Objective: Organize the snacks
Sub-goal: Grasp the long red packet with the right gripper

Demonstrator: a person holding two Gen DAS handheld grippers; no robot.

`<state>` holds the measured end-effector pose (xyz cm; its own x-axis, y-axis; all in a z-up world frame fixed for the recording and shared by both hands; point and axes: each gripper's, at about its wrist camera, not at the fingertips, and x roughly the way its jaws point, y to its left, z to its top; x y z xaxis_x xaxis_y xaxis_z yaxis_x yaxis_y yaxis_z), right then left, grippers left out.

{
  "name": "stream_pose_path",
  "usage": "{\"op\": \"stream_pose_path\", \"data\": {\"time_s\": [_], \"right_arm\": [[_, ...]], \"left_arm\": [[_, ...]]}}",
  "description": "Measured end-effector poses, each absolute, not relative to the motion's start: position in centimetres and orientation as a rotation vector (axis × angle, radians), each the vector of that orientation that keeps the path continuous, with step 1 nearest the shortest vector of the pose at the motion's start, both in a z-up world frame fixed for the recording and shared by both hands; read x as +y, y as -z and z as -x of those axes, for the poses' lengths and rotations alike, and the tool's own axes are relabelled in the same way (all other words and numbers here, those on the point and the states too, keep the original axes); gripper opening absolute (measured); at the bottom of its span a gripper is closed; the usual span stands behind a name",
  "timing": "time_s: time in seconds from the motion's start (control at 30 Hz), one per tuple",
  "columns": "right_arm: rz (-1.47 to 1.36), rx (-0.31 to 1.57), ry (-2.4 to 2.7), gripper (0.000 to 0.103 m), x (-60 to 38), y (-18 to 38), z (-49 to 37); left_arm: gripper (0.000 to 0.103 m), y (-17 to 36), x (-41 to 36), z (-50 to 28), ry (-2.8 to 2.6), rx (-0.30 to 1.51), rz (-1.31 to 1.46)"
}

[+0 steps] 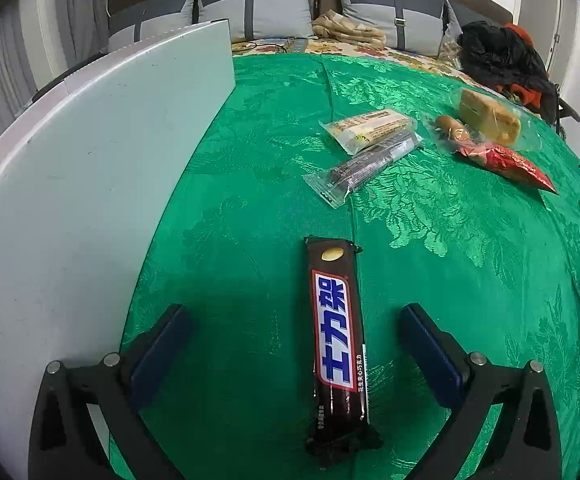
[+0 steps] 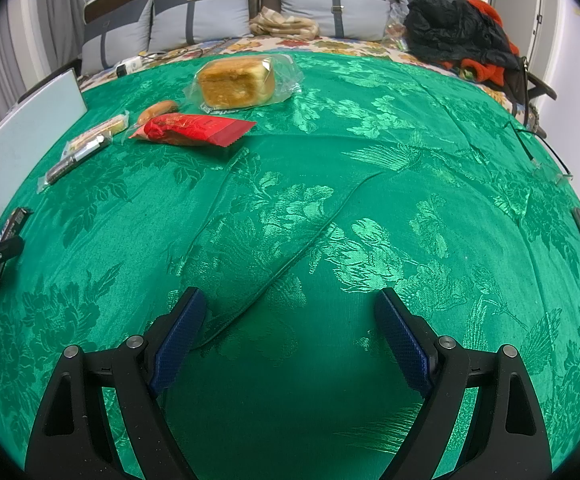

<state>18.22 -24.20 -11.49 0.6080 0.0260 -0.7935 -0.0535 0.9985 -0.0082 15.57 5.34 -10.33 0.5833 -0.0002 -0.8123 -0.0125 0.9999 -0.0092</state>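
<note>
A dark brown chocolate bar [image 1: 337, 344] lies lengthwise on the green cloth [image 1: 250, 200], between the wide-apart fingers of my left gripper [image 1: 293, 316]; the blue pads do not touch it. Further off lie a dark clear-wrapped bar [image 1: 365, 164], a pale wrapped bar [image 1: 365, 128], a small sausage-like snack [image 1: 451, 126], a red packet [image 1: 509, 164] and a wrapped cake [image 1: 489, 116]. My right gripper [image 2: 290, 304] stands open over bare cloth [image 2: 329, 200], holding nothing. In its view the cake [image 2: 236, 82], the red packet [image 2: 194, 130] and the two bars [image 2: 86, 148] lie at the far left.
A white board [image 1: 90, 184] stands along the left side of the cloth. Behind are grey cushions [image 1: 258, 12], a folded beige cloth [image 1: 345, 28] and a black and orange heap of clothes [image 1: 501, 56]. A thin cable [image 2: 537, 152] lies at the right edge.
</note>
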Motion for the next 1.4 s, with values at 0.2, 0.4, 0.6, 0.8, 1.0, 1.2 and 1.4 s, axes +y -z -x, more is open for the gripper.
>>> {"op": "stream_pose_path", "data": {"time_s": [0.2,0.4,0.6,0.8,1.0,1.2,1.4], "right_arm": [[0.032,0.916,-0.046,0.090,-24.2,11.5,-18.2],[0.035,0.918,-0.046,0.091,-24.1,11.5,-18.2],[0.035,0.922,-0.057,0.094,-24.0,11.5,-18.3],[0.111,0.933,-0.263,0.091,-22.7,8.8,-21.6],[0.263,0.980,-0.376,0.092,-18.1,6.4,-29.5],[0.461,1.063,-0.348,0.090,-14.5,9.6,-33.2],[0.274,1.145,-0.370,0.026,-16.1,9.9,-33.9]], "left_arm": [[0.103,10.3,5.3,-15.6,-0.006,0.948,0.016],[0.103,10.3,5.3,-15.6,-0.003,0.948,0.018],[0.103,10.3,5.3,-15.6,-0.004,0.948,0.018],[0.103,10.3,5.3,-15.6,-0.004,0.948,0.017],[0.103,10.3,5.3,-15.6,-0.004,0.948,0.018],[0.103,10.3,5.3,-15.6,-0.003,0.948,0.019],[0.103,10.3,5.3,-15.7,-0.001,0.948,0.021]]}}
